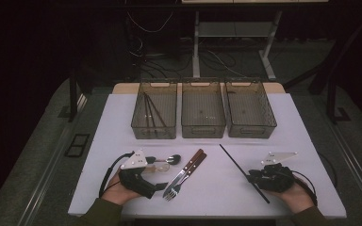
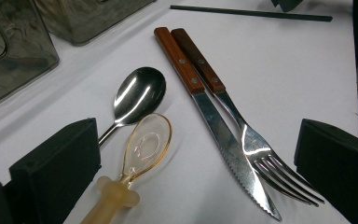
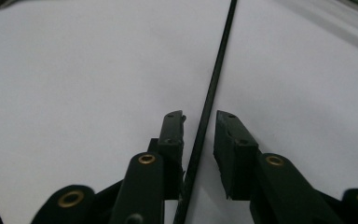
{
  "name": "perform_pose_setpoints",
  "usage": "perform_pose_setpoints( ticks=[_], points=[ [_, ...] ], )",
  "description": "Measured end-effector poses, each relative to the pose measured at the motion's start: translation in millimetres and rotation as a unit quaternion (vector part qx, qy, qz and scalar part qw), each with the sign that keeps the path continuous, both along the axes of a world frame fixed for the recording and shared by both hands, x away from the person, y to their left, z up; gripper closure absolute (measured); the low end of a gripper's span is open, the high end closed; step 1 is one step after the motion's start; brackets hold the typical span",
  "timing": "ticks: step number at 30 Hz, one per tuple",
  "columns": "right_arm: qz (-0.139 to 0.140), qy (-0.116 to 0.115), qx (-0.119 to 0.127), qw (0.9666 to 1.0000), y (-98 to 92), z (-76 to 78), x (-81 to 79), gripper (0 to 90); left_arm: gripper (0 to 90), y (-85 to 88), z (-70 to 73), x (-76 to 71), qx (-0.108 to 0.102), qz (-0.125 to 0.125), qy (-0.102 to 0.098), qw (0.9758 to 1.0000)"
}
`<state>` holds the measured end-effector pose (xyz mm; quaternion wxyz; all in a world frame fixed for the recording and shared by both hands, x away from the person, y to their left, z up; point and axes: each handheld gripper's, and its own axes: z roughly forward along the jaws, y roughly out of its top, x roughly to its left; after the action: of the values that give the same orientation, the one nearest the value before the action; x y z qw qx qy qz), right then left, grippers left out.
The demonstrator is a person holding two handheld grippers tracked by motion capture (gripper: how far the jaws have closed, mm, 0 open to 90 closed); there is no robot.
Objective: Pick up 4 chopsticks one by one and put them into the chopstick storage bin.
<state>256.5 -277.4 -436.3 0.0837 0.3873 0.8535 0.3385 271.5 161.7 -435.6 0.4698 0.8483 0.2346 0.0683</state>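
The right gripper view looks along the right hand-held gripper (image 3: pixel 200 126); a thin black chopstick (image 3: pixel 210 93) lies on the white worktop (image 3: pixel 84 84) and runs between its two jaws toward 12 o'clock; the jaws sit close on both sides with small gaps, so they are open and not yet pinching it; in the high view the chopstick (image 1: pixel 242 172) lies slanted at about 5 o'clock on the worktop (image 1: pixel 122 117), and the right hand-held gripper (image 1: pixel 253 178) sits at its near end; the left hand-held gripper (image 1: pixel 162 186) rests at about 7 o'clock with its jaws wide apart and nothing in them; just ahead of it lie a metal spoon (image 2: pixel 137 95), a clear spoon (image 2: pixel 144 147), a knife (image 2: pixel 205 107) and a fork (image 2: pixel 242 130); three bins (image 1: pixel 202 110) stand at 12 o'clock.
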Motion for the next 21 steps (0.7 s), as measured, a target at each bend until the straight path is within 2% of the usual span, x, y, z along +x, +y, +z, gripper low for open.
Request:
perform_pose_setpoints(
  ticks=[5,10,14,21],
  points=[
    [0.001,0.008,-0.014,0.9999,0.3,-3.6,1.1,76.4,0.0,-0.6,0.1,-0.3,0.002,-0.002,-0.001,1.0],
    [0.009,0.007,-0.019,0.9998,1.3,-5.7,1.3,79.4,0.0,0.2,0.5,-0.2,0.001,-0.001,-0.002,1.0],
    [0.017,-0.001,-0.033,0.9993,2.7,-5.6,0.4,81.9,0.0,-0.2,0.2,0.2,0.002,-0.002,-0.003,1.0],
    [0.014,0.005,-0.032,0.9994,2.7,-5.3,0.6,83.2,0.0,-0.6,0.0,-0.3,0.002,-0.001,-0.001,1.0]
  ],
)
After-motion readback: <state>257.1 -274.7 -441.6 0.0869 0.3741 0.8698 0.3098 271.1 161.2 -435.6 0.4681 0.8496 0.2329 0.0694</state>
